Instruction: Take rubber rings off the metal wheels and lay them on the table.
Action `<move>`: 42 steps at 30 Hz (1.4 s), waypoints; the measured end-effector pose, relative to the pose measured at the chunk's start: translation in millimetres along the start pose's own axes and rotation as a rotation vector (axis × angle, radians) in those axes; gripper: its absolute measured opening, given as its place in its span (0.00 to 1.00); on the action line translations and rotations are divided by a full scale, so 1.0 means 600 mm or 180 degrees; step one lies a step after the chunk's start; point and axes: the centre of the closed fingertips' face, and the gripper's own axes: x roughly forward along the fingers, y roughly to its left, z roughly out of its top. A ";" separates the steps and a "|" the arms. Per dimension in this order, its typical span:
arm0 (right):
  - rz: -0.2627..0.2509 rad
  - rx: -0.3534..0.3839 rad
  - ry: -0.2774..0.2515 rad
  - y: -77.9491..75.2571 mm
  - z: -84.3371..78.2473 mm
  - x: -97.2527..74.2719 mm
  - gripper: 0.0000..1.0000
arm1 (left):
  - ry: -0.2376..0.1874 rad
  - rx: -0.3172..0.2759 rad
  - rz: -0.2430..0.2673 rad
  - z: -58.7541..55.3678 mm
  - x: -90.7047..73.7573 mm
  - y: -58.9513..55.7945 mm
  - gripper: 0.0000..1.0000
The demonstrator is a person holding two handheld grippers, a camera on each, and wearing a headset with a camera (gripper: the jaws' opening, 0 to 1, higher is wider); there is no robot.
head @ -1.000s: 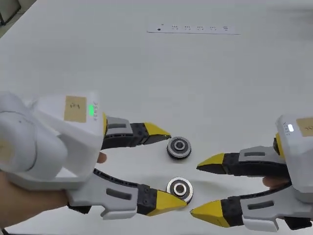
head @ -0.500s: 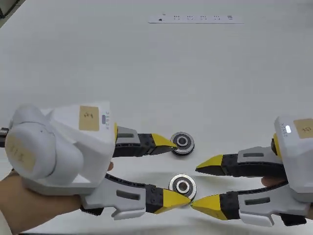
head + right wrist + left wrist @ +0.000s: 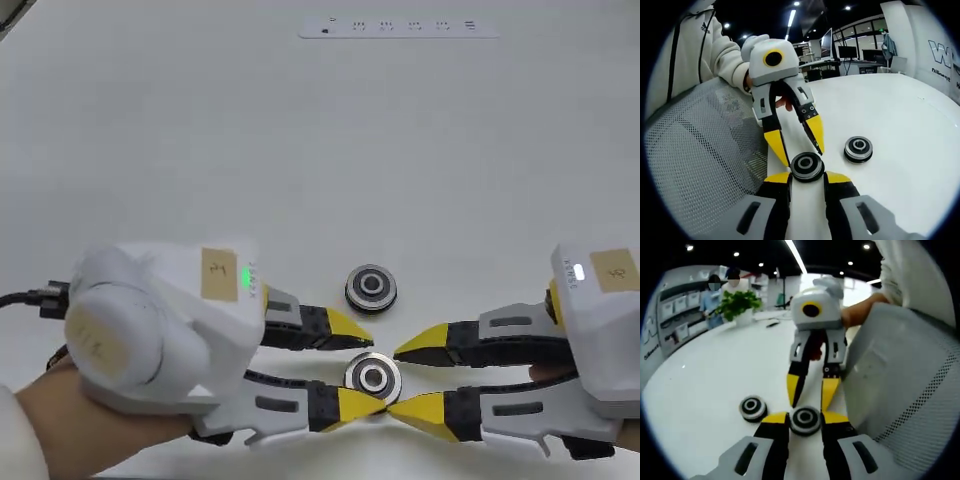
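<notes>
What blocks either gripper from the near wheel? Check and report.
Nothing visible does. The near wheel sits between the jaws of the left gripper and the right gripper; the second wheel lies apart, beyond it.

- The near wheel (image 3: 373,377) is lying on the table (image 3: 200,150), with the far wheel (image 3: 371,288) just behind it, the two apart.
- The left gripper (image 3: 377,372) is reaching in from the left, its spread jaws sitting one behind and one in front of the near wheel.
- The right gripper (image 3: 394,381) is facing it from the right, jaws apart, its tips lying just beside that wheel's right edge.
- The power strip (image 3: 398,28) is lying well behind both wheels, toward the table's far side.
</notes>
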 end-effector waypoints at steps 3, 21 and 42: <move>-0.0016 -0.0067 0.0035 0.001 -0.004 0.002 0.21 | 0.0016 0.0046 0.0003 -0.003 0.003 0.000 0.25; -0.0049 -0.0121 0.0050 -0.001 -0.007 0.002 0.19 | -0.0110 0.0265 0.0000 -0.001 0.002 -0.004 0.15; -0.0116 -0.0311 0.0187 -0.006 -0.015 -0.002 0.04 | -0.0143 0.0342 0.0007 0.000 0.004 -0.001 0.15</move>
